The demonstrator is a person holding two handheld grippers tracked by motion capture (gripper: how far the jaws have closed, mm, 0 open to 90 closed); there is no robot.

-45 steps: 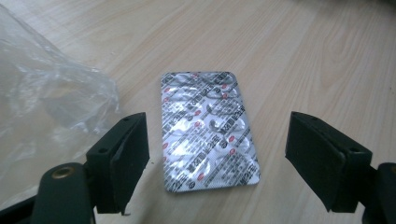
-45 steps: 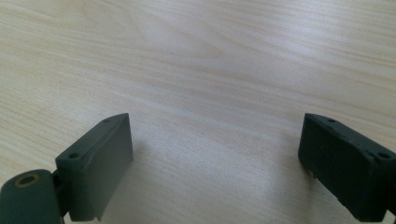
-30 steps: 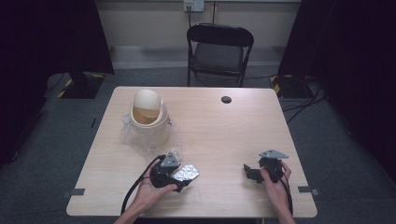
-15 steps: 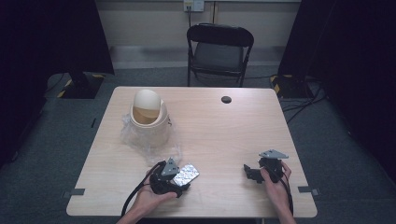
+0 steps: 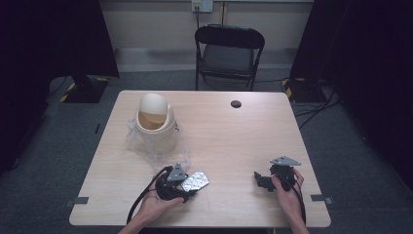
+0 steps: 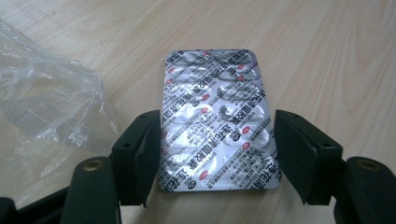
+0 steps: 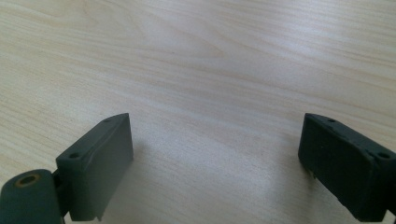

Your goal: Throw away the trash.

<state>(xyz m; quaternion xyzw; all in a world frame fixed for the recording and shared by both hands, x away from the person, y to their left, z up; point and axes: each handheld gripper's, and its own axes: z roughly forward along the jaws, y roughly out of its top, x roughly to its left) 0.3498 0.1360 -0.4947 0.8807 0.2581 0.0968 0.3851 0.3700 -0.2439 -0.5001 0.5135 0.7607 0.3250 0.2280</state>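
Observation:
A silver foil blister pack (image 6: 217, 126) with red and black print lies flat on the wooden table (image 5: 234, 136). The pack (image 5: 195, 181) sits near the front edge, left of centre. My left gripper (image 6: 217, 154) has its jaws closed in on the pack's two long edges, and both jaws touch it. A hand holds this gripper (image 5: 187, 184) low on the table. My right gripper (image 7: 215, 158) stands open over bare wood with nothing between its jaws. It rests in the other hand at the front right (image 5: 260, 181).
A cream swing-lid bin (image 5: 155, 122) lined with a clear plastic bag stands at the left middle. Crumpled plastic (image 6: 46, 102) lies just left of the pack. A small black disc (image 5: 236, 104) sits near the far edge. A black folding chair (image 5: 229, 48) stands beyond the table.
The left hand and gripper have shifted slightly toward the front edge at the pack. The pack and the right gripper have stayed in place.

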